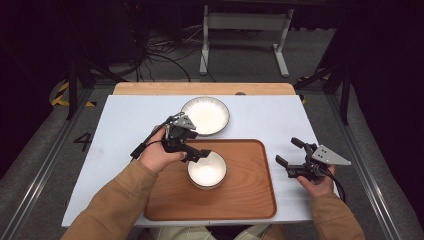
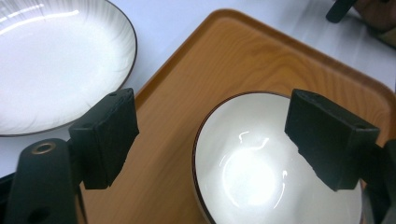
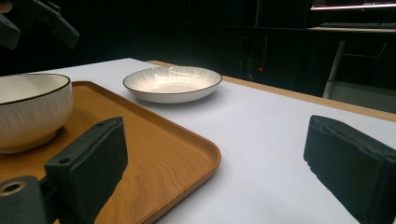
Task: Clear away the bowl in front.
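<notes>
White bowl [image 2: 261, 168] cut off, left tongs [image 2: 210, 140] open

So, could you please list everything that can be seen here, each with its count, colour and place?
bowl: one, white with a dark rim, standing on the tray, near its left-middle part.
plate: one, white with a dark rim, on the table just beyond the tray.
tray: one, brown wood, on the near part of the table.
table: one, pale grey top with a wooden far edge.
stand: one, white, on the floor behind the table.
left gripper: one, black, jaws open, above the bowl's left rim.
right gripper: one, black, jaws open, right of the tray.
</notes>
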A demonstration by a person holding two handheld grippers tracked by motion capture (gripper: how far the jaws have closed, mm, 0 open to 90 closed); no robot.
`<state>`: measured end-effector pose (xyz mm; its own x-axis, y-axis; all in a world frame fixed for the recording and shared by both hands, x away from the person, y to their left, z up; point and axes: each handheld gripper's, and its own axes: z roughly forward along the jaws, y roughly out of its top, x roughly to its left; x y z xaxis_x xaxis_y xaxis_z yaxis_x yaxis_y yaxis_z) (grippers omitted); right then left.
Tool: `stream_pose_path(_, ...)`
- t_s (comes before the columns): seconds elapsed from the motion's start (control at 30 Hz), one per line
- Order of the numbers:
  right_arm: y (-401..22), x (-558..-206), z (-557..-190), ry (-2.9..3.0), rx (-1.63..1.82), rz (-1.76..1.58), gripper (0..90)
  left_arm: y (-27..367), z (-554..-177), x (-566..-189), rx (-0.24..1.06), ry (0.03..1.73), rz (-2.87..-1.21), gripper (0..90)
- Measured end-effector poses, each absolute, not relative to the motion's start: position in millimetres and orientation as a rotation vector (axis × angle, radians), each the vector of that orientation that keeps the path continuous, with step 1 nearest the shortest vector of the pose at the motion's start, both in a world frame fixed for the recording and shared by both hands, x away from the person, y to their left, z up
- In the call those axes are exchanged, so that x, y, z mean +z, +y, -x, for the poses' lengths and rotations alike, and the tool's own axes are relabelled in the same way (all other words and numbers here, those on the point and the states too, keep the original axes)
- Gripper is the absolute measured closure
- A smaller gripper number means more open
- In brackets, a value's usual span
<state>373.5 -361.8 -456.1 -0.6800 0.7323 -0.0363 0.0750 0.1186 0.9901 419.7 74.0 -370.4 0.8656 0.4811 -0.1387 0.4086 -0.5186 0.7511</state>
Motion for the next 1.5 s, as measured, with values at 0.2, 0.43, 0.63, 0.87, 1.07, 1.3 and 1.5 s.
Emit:
stream_pose_path(0.2, -361.8, -456.1, -373.5, 1.869, 1.605, -0.780, 6.5, 86.5, -414.6, -369.7, 0.130, 0.609, -2.094, 15.6)
stream_pose_path(0.43, -361.8, -456.1, -373.5, 1.868, 1.605, -0.781, 6.4, 99.2, -407.7, -368.8, 0.159, 0.592, -2.023, 15.1)
stream_pose_path(0.63, -361.9, -456.1, -373.6, 1.868, 1.606, -0.780, 6.2, 113.9, -401.0, -368.4, 0.213, 0.589, -1.977, 15.0)
stream_pose_path(0.87, -362.4, -456.2, -374.1, 1.865, 1.610, -0.784, 5.7, 133.5, -395.3, -372.8, 0.252, 0.611, -1.941, 15.0)
stream_pose_path(1.07, -362.2, -456.1, -374.0, 1.868, 1.609, -0.783, 5.5, 147.2, -391.9, -374.9, 0.279, 0.630, -1.923, 13.0)
stream_pose_path(1.3, -362.4, -456.1, -374.3, 1.867, 1.609, -0.786, 5.3, 166.4, -388.7, -380.6, 0.307, 0.673, -1.890, 12.3)
stream_pose_path(1.5, -362.3, -456.1, -374.4, 1.868, 1.611, -0.786, 5.3, 182.7, -386.5, -388.3, 0.323, 0.704, -1.872, 11.9)
